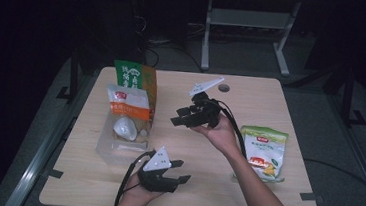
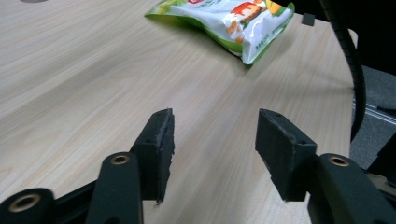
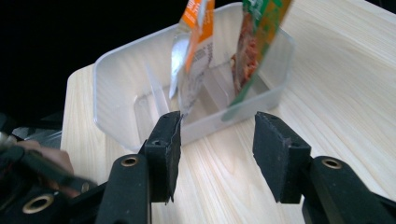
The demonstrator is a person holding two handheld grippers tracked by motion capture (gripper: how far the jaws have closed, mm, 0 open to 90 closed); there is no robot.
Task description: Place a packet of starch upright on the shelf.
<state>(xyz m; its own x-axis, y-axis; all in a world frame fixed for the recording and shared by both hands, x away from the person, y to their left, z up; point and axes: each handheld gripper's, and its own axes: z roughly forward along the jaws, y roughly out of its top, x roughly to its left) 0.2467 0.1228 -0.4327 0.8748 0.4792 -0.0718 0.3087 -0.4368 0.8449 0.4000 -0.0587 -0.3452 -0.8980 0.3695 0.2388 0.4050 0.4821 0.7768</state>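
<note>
A clear plastic bin (image 1: 117, 147) stands on the left part of the wooden surface (image 1: 251, 99), and two packets stand upright inside it: an orange-and-white packet (image 1: 127, 109) toward the front and a green-and-orange packet (image 1: 138, 79) behind it, the two leaning close together. In the right gripper view the bin's (image 3: 116, 88) translucent wall lies just beyond the jaws, with the orange-and-white packet (image 3: 194, 51) and the green-and-orange packet (image 3: 254, 42) rising out of it side by side. The right gripper (image 1: 182, 117) is held above the middle of the surface, its jaws pointing left toward the bin and a little short of it; the jaws stand apart with nothing between them, and bare wood and the bin's near wall show through the gap (image 3: 215, 140). The left gripper (image 1: 177, 170) sits low near the front edge of the surface, just in front of the bin's right corner, its jaws pointing right; they too are parted and hold nothing, with only wood grain between the pads (image 2: 215, 149). A third packet, green and white (image 1: 264, 153), lies flat on the right side of the surface, well apart from the bin; in the left gripper view it (image 2: 229, 18) lies far beyond the jaws near the surface's far edge.
</note>
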